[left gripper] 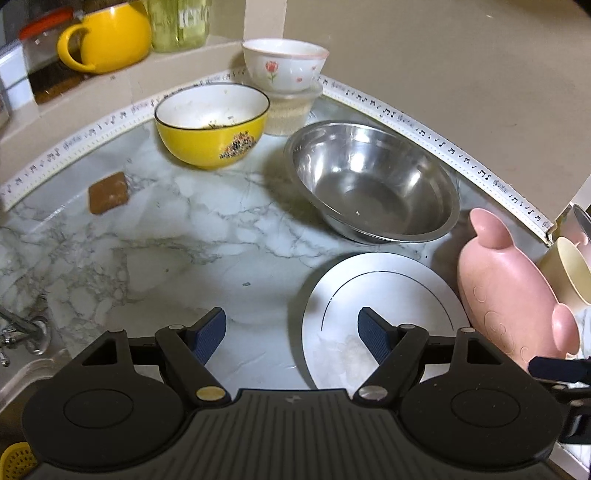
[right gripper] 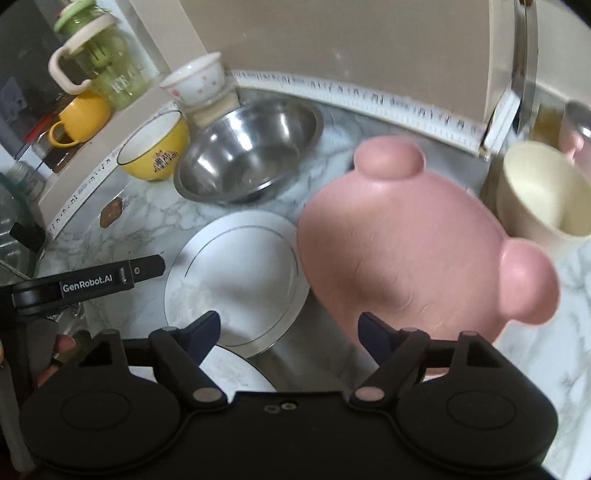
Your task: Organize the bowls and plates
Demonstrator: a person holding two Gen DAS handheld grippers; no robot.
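Left gripper (left gripper: 291, 334): jaws apart, nothing between the pads, poised over the marble counter (left gripper: 155, 236) with its right finger above the near edge of the white plate (left gripper: 380, 291). Right gripper (right gripper: 290, 332): jaws apart, gripping nothing; left finger over the plate's near rim, right finger over the near edge of the pink dish (right gripper: 410, 243), though whether it touches cannot be told. A second white plate (right gripper: 236, 369) shows partly below this gripper, nearer than the first. Pink dish: eared, lying bottom-up just right of the plate. Cream cup (right gripper: 543, 195): tipped, just beside the dish's right side. Steel bowl (left gripper: 373, 181): upright, empty, behind the plate. Yellow bowl (left gripper: 212, 123): upright, soiled inside, left of the steel bowl. Flowered bowl (left gripper: 284, 66): stacked on a clear container (left gripper: 291, 110) at the back corner. Brown pad (left gripper: 108, 192): on the counter, left. Yellow mug (left gripper: 107, 37) and green jar (left gripper: 181, 22): on the ledge behind.
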